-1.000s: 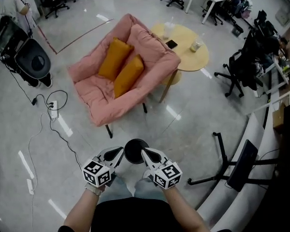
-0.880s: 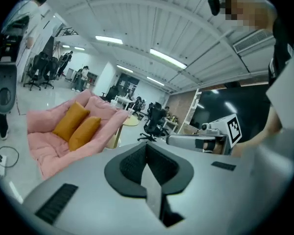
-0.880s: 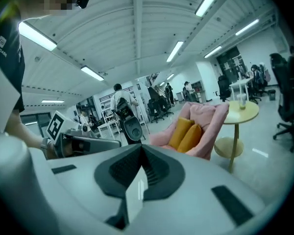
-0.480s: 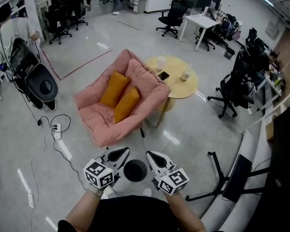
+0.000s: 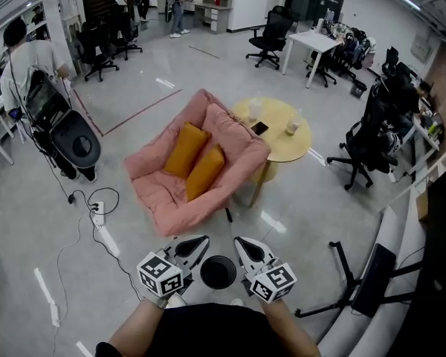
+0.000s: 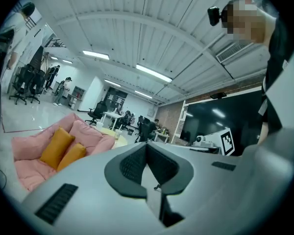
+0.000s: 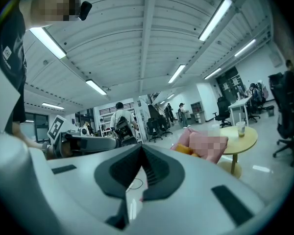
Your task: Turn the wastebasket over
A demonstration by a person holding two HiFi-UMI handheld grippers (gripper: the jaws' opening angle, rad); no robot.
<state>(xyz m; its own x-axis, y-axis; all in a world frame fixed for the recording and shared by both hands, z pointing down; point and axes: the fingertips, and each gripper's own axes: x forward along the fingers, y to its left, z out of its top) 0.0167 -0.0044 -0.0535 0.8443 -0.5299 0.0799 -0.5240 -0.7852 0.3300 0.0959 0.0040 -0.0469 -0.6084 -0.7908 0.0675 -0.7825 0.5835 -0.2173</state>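
On the office floor at our feet, the black wastebasket (image 5: 218,271) sits between our left gripper (image 5: 202,242) and right gripper (image 5: 239,242). Both grippers' fingers are together, holding nothing. We cannot tell whether it is already overturned.

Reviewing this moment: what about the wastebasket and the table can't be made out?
- Head view: the wastebasket is small, dark and seen from straight above. Whether its mouth or base faces up is unclear.
- Both gripper views: the wastebasket does not appear, and grey housing fills the lower frame.
- Head view: things on the round table are too small to identify.
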